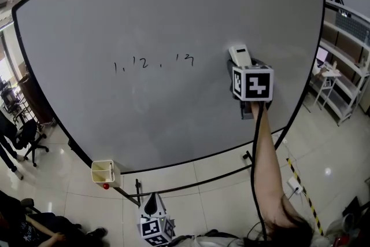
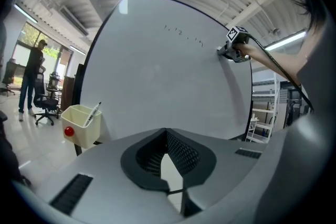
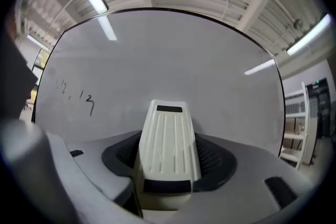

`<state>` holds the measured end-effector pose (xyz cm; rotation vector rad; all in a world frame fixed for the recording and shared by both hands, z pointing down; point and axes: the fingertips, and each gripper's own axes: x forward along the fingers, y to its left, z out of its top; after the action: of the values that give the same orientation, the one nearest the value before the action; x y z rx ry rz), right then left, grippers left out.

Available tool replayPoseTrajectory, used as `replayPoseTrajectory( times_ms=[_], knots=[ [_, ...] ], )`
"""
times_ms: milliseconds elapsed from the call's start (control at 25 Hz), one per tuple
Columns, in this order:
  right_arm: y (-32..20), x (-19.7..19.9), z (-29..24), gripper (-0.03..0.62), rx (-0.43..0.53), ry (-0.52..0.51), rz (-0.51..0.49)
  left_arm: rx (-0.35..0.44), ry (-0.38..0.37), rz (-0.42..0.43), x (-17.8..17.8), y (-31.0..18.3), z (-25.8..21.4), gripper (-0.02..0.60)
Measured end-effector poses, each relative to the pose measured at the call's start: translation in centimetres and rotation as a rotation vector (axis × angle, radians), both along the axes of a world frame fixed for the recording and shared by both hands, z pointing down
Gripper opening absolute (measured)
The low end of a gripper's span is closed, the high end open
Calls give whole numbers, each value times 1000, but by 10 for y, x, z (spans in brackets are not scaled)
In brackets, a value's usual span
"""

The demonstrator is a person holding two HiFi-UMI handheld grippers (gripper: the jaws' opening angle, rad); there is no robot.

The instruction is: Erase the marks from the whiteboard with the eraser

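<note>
Your left gripper [image 2: 166, 134] hangs low, jaws together on nothing (a cream pen cup [image 1: 103, 171] sits just beside it). On the whiteboard [image 1: 173, 3], black marks [image 1: 153, 62] lie left of the eraser [image 1: 239, 55], which your right gripper [image 3: 169, 165] clamps at the board. Shelving [image 1: 347, 81] stands at the right.

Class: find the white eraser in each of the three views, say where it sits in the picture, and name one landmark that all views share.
Head view: eraser right of centre, sticking up from the right gripper.
Left gripper view: upper right, at the right gripper; too small to pick out.
Right gripper view: lower centre, between the jaws.
Shared landmark: the handwritten marks.
</note>
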<state>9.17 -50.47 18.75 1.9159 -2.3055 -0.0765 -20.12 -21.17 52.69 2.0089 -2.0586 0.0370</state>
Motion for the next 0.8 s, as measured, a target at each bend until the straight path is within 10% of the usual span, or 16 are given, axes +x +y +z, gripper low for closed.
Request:
replayPoseTrajectory(
  times_ms=[200, 320, 600, 800],
  knots=[
    [37, -134, 45, 284, 42, 304, -239, 27, 4, 40, 16, -10, -8, -15],
    [36, -138, 48, 284, 73, 412, -191, 40, 5, 62, 25, -11, -9, -15],
    [-8, 34, 20, 284, -69, 13, 61, 10, 8, -26, -9, 4, -1, -15],
    [16, -58, 31, 284, -52, 153, -75, 4, 19, -14, -10, -1, -1, -15]
  ],
)
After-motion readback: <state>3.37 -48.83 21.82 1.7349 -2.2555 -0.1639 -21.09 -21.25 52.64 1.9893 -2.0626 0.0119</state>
